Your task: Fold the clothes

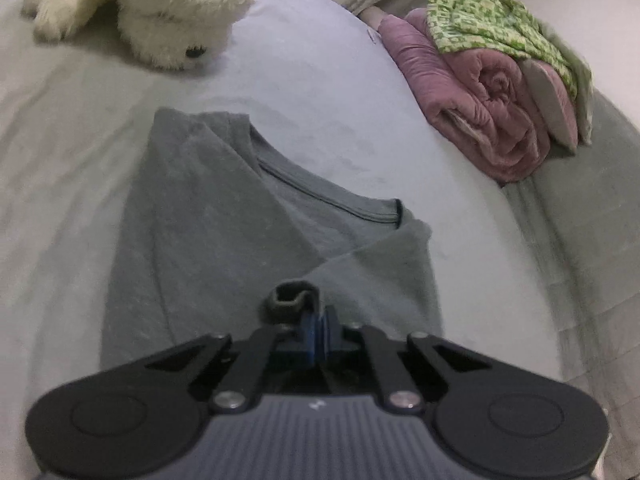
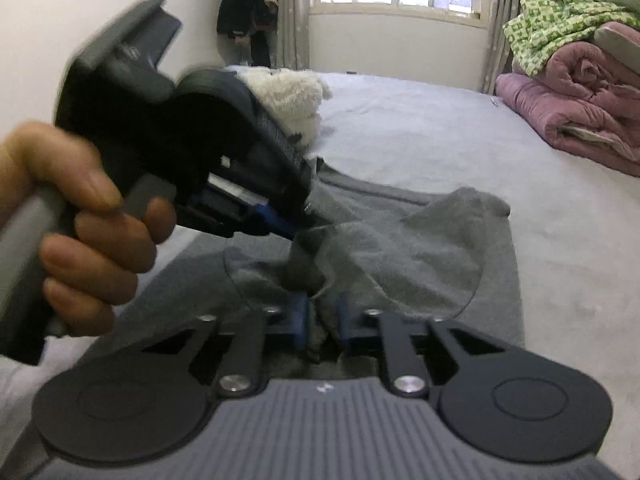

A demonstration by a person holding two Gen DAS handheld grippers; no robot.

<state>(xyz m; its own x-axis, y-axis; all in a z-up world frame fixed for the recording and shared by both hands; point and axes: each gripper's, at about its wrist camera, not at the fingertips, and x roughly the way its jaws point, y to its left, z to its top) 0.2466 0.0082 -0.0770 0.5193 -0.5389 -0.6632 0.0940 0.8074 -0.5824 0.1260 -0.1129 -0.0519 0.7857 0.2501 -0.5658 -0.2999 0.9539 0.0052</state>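
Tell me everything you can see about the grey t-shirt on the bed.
The grey t-shirt is soft knit cloth with a ribbed round collar. It lies mostly flat on the pale bed sheet, one side folded over. The left tool pinches a bunched bit of its near edge; the right tool grips fabric close beside it.

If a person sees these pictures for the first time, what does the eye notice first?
The grey shirt lies partly folded in the middle of the bed, and the left gripper pinches its cloth. A white plush toy lies at the far left. At the right, a pink quilt lies rolled under a green patterned cloth.
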